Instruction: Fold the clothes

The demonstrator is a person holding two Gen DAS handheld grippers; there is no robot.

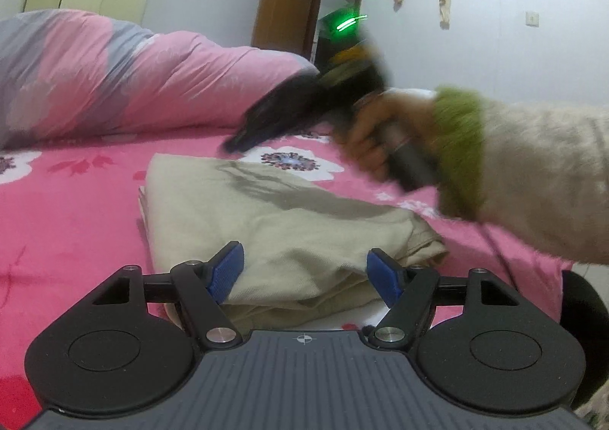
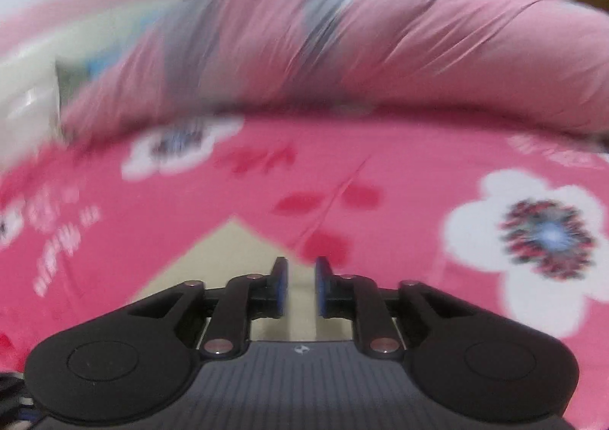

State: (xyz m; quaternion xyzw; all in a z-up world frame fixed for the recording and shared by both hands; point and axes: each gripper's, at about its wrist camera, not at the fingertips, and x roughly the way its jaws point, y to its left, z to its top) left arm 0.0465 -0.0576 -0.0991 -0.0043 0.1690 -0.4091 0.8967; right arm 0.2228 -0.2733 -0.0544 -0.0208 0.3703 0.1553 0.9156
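- Quilt (image 1: 125, 75): a puffed pink-and-grey roll lies along the far side of the bed (image 1: 68, 239), well apart from the garment. It plays no part in a fold.
- Left gripper (image 1: 304, 274): jaws stand wide apart with nothing between the blue pads (image 1: 224, 274). It hovers just over the near edge of the cloth (image 1: 274, 224), not pinching it.
- Cloth: a beige garment lies on the pink flowered sheet in a compact, layered rectangle. Stacked edges show at its left side and a rolled fold along the near edge. It already lies folded; whether more folds are meant I cannot tell.
- Handling, as I judge it: light, soft and limp, a woven cotton look, not slippery. It will sag and the layers will slide apart if lifted by one ply. The stacked left edge or the near right corner (image 1: 430, 243) would be best, with the pads closing over all layers at once and both grippers sharing the span.
- Right gripper (image 2: 300, 285): jaws nearly together with a narrow gap, nothing between them. In the right wrist view it points over a beige corner toward the sheet; the picture is smeared.
- Right hand (image 1: 377, 133): it grasps the tool's handle above the cloth's far right part, casting a shadow on it.
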